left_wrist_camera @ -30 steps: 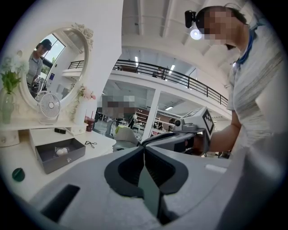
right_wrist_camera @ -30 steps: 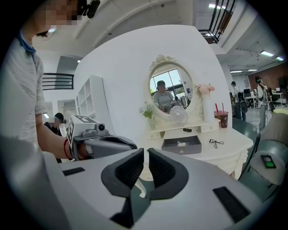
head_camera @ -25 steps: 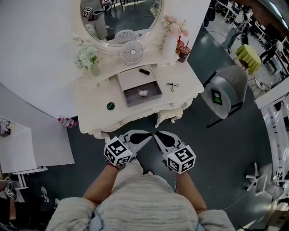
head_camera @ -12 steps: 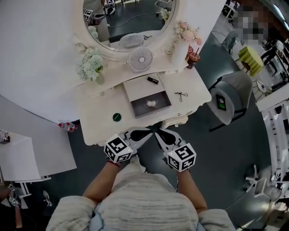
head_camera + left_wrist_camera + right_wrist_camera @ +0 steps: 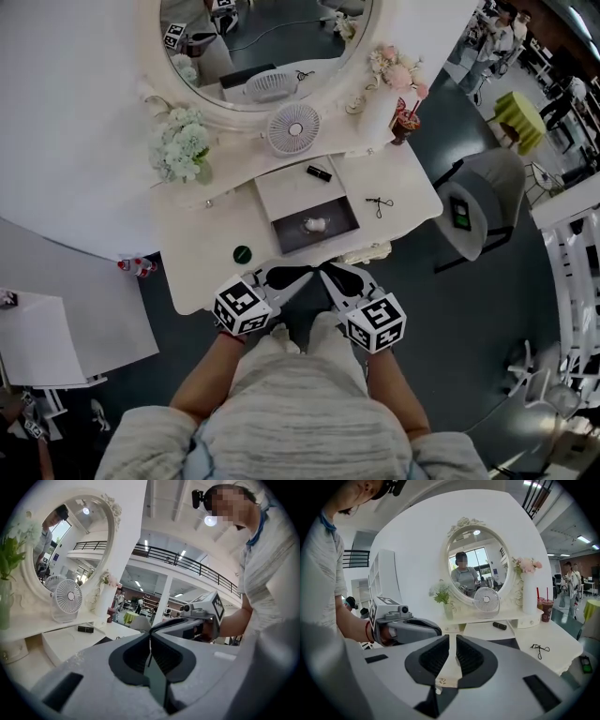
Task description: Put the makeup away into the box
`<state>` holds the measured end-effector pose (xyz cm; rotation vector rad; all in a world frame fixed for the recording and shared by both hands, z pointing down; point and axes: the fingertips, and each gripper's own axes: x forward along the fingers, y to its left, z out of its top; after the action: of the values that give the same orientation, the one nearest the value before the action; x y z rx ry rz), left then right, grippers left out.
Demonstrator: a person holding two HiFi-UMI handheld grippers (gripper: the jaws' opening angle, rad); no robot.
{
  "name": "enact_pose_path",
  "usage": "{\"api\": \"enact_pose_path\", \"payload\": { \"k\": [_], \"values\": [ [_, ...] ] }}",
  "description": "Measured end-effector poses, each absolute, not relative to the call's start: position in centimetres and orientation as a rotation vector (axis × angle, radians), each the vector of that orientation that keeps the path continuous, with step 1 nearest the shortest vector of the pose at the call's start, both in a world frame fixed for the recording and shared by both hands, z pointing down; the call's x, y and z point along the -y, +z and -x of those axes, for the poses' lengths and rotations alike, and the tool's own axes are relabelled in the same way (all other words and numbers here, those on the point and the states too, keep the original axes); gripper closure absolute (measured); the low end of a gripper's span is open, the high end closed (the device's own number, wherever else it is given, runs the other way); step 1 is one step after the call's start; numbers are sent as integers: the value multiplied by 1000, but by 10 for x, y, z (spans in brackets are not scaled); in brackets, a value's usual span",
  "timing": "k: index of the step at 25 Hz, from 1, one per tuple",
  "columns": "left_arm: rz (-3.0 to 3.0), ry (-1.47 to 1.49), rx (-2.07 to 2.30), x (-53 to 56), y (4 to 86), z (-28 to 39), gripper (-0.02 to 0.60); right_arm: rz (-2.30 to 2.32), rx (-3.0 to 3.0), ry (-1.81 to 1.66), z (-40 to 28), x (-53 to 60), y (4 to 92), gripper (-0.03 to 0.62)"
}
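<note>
A white drawer box (image 5: 289,184) stands on the white dressing table (image 5: 206,267), its drawer pulled out with a small pale item (image 5: 315,225) inside. A black lipstick (image 5: 320,173) (image 5: 500,626) (image 5: 86,629) lies on the box's top. An eyelash curler (image 5: 380,202) (image 5: 540,648) rests on the table to the right of the box, and a green round compact (image 5: 243,253) to the left. My left gripper (image 5: 289,278) (image 5: 150,635) and right gripper (image 5: 336,278) (image 5: 452,637) hover side by side at the table's front edge, both shut and empty.
A round mirror (image 5: 267,37), a small white fan (image 5: 293,128), a vase of white flowers (image 5: 183,150), a pink-flower vase (image 5: 394,75) and drink cups (image 5: 408,122) line the table's back. A grey chair (image 5: 483,202) stands to the right.
Both grippers have advanced together toward the dressing table and now reach its front edge. They stay shut and empty.
</note>
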<state>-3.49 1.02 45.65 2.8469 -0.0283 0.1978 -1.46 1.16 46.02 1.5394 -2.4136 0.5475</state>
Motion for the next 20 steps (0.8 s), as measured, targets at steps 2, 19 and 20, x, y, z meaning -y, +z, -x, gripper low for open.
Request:
{"api": "enact_pose_path", "payload": {
  "k": [2,19,20],
  "values": [
    [-2842,202,46,-1,459,30,565,-1513,2418,548,9,-2,464,583],
    [-2809,229,243,62,466,-30,565,-1268,2495,490,-50,82,465,583],
    [-2806,235,251,64,467,-31,565,-1258,2498,490,-51,85,466,583]
  ]
}}
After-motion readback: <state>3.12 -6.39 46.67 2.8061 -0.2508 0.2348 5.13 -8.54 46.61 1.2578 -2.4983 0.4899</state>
